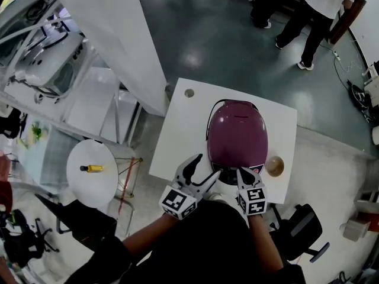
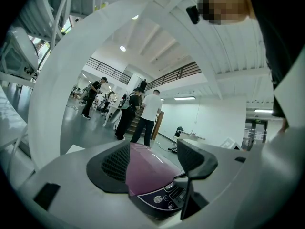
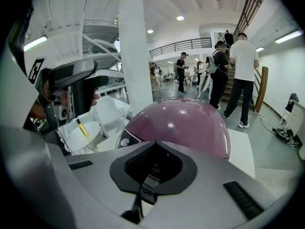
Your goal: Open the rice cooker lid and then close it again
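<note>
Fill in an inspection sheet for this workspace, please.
Surface: white table, one round hole near its far corner.
Job's things: purple cooker, closed.
Clutter: small tan round object right of the cooker.
Grippers: left gripper jaws apart, empty; right gripper jaws together, empty, by the cooker's front.
Cables: cord on the floor, far right.
Surroundings: people beyond the table; round side table with a yellow item.
</note>
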Motion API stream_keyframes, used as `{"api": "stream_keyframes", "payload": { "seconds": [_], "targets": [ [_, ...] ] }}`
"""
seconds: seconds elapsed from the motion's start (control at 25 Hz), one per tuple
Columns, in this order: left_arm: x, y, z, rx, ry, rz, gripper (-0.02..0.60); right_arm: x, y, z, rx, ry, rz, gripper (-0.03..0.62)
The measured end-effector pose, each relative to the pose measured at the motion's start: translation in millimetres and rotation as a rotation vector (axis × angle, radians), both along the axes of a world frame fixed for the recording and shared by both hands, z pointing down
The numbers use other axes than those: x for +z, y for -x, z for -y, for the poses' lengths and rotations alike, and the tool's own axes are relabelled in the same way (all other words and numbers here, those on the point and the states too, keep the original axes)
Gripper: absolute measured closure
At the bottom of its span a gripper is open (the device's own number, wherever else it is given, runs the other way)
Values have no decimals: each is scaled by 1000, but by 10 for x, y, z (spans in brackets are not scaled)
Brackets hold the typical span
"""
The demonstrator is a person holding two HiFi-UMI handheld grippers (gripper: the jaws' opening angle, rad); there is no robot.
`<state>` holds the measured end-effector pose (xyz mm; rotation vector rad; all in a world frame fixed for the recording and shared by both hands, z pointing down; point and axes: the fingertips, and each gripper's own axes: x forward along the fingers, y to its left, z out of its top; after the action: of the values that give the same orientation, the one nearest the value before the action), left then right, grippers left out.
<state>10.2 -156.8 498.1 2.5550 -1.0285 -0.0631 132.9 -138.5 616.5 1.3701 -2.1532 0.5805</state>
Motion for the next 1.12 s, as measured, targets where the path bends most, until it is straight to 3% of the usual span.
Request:
{"api": "stream_keyframes", "payload": {
  "seconds": [0.52, 1.12],
  "targets": [
    [-42, -50, 4, 9, -17, 0, 295, 2, -22, -14, 55, -15, 70, 594],
    [-34, 3, -51, -12, -10, -9, 295, 41, -27, -27, 10, -28, -3, 594]
  ]
}}
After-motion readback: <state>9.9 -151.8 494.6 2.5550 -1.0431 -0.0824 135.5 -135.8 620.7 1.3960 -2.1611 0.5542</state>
